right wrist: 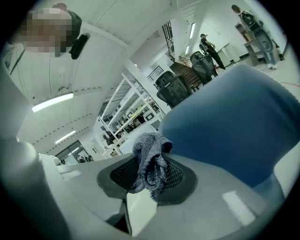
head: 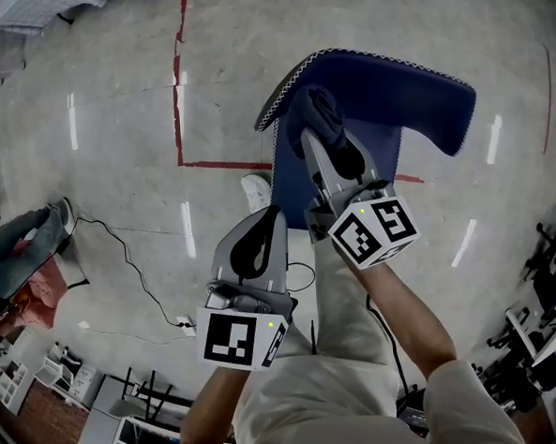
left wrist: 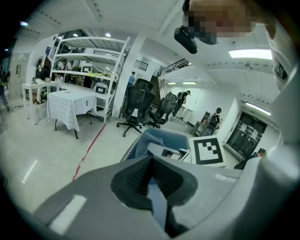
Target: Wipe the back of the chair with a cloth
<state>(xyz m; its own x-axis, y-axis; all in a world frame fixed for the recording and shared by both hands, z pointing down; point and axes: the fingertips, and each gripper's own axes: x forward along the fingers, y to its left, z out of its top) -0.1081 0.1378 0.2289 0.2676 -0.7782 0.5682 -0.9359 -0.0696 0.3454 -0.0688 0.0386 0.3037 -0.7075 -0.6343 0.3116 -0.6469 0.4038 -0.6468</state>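
Right gripper (head: pixel 316 137): jaws clamped on the cloth (right wrist: pixel 149 161), reaching out from the person's body toward the chair.
Cloth: a grey, knitted-looking wad. Part is pinched between the pads and a bunch sticks out past the tips, probably so soft fabric rather than hard jaw meets the upholstery.
Chair (head: pixel 421 95): blue, with white stitched edging, standing on the floor (head: pixel 113 133) in front of the person.
Where the cloth is: at the top edge of the chair back, toward its left end in the head view. The right gripper view shows the blue surface just beside the wad. I cannot tell whether they actually touch.
Left gripper (head: pixel 262 229): jaws shut on each other with nothing between them. It is held low, short of the chair's near edge, likely idle because one cloth needs only one tool.
Stage, as I judge it: the cloth is set against the back at one end, suited to a sweep along the top edge toward the other end.
Risk: a thin grip could let the wad slip out under dragging.
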